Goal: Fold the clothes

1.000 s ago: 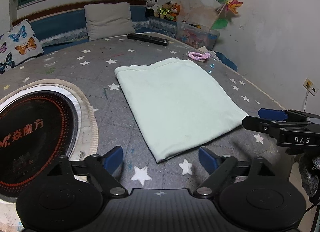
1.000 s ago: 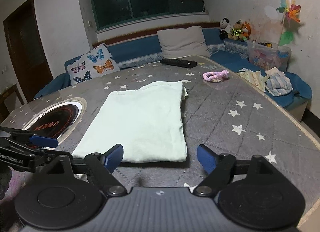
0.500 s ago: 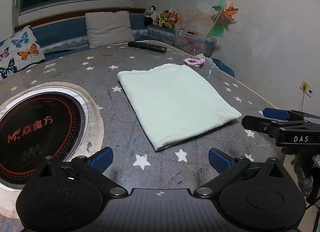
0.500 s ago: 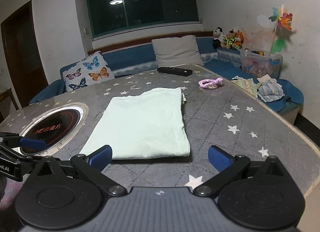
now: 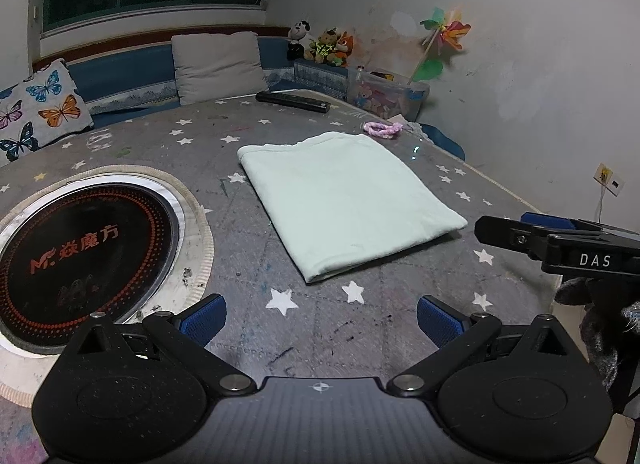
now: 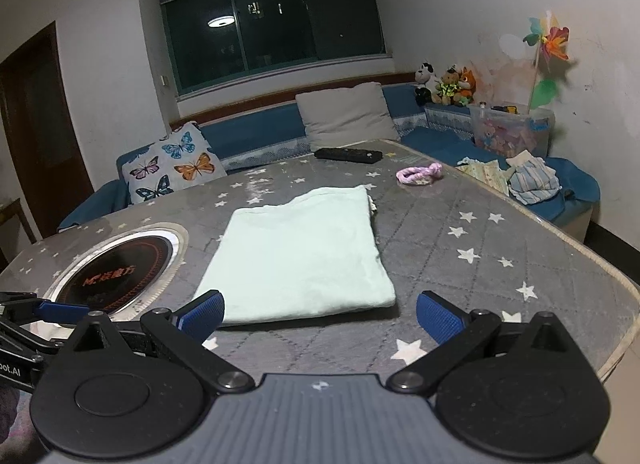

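Note:
A pale green garment point(image 5: 344, 200) lies folded into a flat rectangle on the grey star-patterned table point(image 5: 240, 232); the right wrist view shows the same garment point(image 6: 300, 260) straight ahead. My left gripper point(image 5: 320, 318) hovers open just short of its near corner, nothing between the blue pads. My right gripper point(image 6: 320, 316) is open too, held back from the garment's near edge. The right gripper's fingers point(image 5: 532, 230) show at the right edge of the left wrist view. At the lower left of the right wrist view, the left gripper's fingers point(image 6: 60, 310) appear.
A round black induction plate point(image 5: 76, 252) is set into the table on the left. A black remote point(image 5: 292, 101) and a pink braided band point(image 5: 382, 129) lie at the far side. A loose clothes pile point(image 6: 528, 180) sits on the blue bench to the right. The table edge point(image 6: 624, 304) curves close on the right.
Both grippers have pulled back and risen from the garment, and their jaws have spread wider. The garment lies still.

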